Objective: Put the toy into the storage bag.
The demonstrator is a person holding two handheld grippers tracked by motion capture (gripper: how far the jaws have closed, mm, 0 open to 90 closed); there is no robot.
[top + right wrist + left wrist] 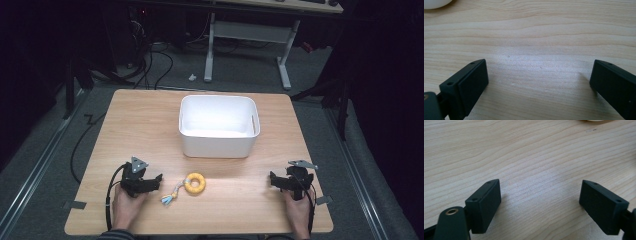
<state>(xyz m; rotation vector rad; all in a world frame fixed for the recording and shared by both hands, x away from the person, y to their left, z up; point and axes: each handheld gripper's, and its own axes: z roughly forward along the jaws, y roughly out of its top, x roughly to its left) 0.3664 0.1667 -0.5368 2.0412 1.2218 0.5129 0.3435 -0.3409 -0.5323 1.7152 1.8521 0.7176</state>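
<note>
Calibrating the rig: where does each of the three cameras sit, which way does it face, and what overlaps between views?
High view: above the person's side, looking forward and down on the table, white bin and yellow ring toy; hands with left gripper and right gripper.
Left gripper view: low over bare wood, along its open jaws.
Right gripper view: likewise, open jaws; a white corner, probably the bin.
Shared: all see the tabletop.
</note>
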